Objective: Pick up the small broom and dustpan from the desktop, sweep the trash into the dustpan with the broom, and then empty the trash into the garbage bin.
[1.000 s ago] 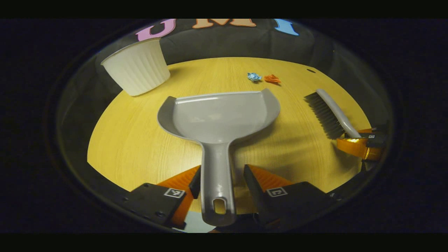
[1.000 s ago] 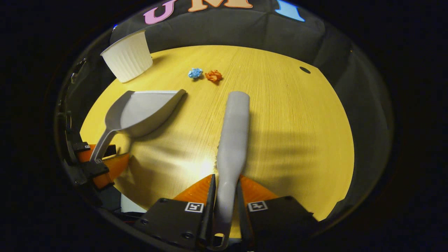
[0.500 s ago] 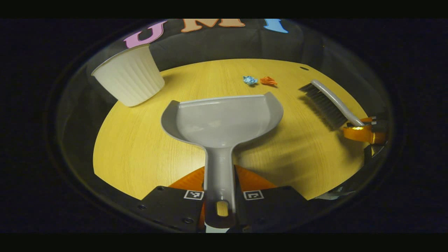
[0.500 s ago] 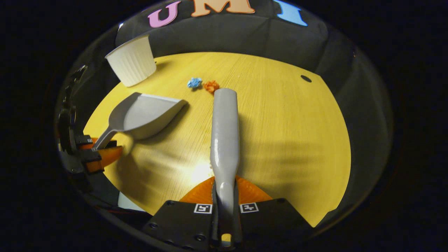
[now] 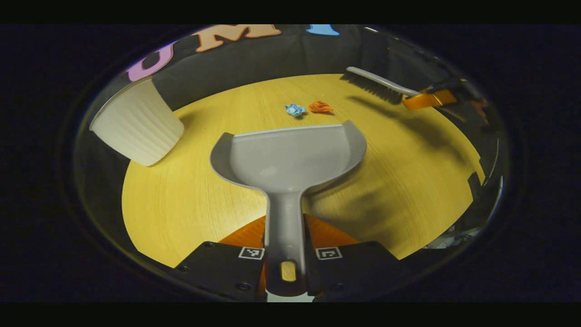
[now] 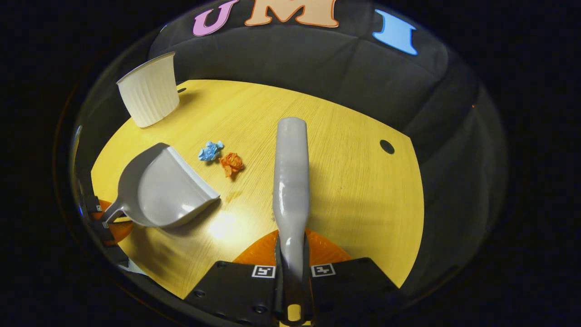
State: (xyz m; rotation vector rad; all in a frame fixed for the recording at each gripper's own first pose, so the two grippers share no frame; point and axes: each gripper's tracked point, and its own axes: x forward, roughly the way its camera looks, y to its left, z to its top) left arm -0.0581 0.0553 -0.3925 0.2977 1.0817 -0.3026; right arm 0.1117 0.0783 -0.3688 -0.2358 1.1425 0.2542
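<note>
Left gripper pinches the dustpan handle — right gripper pinches the broom; 2 paper scraps between.

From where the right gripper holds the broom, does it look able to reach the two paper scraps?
Probably yes. The right gripper is shut on the broom, and bare tabletop lies between the broom and the blue scrap and orange scrap. The dustpan sits on their far side, out of the way.
</note>
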